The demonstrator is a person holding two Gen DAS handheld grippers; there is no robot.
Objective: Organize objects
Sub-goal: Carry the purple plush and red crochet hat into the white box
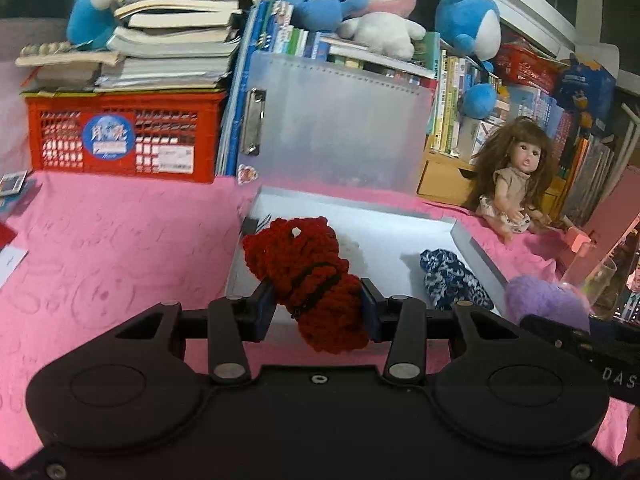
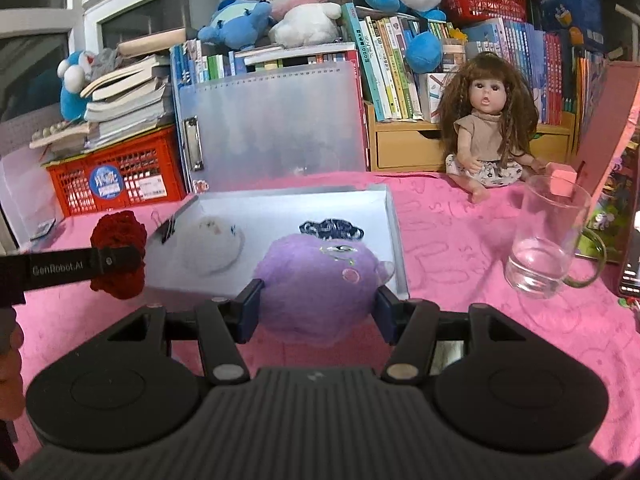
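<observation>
The left tongs (image 1: 318, 306) clamp a red knitted piece (image 1: 308, 280) hanging lengthwise over the white tray's (image 1: 400, 236) near-left edge, while the right tongs (image 2: 318, 312) grip a purple plush (image 2: 320, 280) at its near rim.

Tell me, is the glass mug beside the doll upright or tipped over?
Upright. The glass mug stands on its base on the pink cloth, mouth up, handle to the side. It looks empty.
</observation>
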